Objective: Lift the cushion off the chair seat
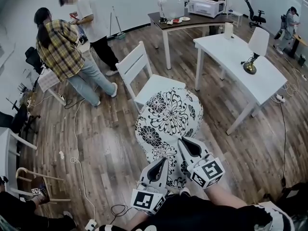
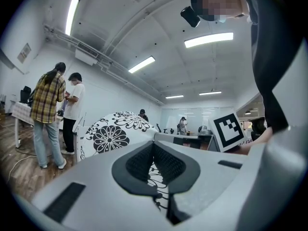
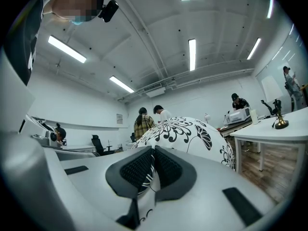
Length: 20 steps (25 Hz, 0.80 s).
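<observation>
left claw (image 1: 162, 161) and right claw (image 1: 183, 142) are pinching the cushion (image 1: 168, 110) at its near edge, seemingly lifting it off the chair (image 1: 159, 84).

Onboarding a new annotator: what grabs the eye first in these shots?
The black-and-white floral cushion, centre of the head view, held up in front of the white chair. The left gripper and right gripper are both shut on its near edge. A plaid-shirted person stands upper left.

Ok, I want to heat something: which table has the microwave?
The dark-topped table at the back; the all-white table in front of it holds a lamp instead.
</observation>
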### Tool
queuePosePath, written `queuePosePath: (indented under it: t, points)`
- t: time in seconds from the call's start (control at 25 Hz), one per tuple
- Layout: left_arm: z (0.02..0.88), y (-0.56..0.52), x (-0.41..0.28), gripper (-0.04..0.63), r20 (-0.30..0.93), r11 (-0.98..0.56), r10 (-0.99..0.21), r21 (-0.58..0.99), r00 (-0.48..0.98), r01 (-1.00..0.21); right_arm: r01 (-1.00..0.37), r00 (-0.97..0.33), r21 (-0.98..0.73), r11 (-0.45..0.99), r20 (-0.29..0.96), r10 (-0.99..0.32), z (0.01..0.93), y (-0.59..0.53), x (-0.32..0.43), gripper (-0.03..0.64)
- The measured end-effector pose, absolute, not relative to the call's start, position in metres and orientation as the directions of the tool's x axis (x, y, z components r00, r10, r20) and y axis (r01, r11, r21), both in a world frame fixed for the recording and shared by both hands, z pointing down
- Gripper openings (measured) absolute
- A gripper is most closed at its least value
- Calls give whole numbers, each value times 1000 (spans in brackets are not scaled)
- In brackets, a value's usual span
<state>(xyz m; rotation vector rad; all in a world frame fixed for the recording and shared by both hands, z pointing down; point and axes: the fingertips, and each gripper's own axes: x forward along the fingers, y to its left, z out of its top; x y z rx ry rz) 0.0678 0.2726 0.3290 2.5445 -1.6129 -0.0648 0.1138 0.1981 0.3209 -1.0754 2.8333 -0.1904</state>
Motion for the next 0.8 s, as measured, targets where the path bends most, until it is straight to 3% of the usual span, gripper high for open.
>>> queuePosePath:
  t: [0.8]
  points:
    - [327, 270, 65, 2, 24, -422, -903, 133, 428, -897, -655, -743, -145, 741, -55, -667, 318, 197, 114, 34]
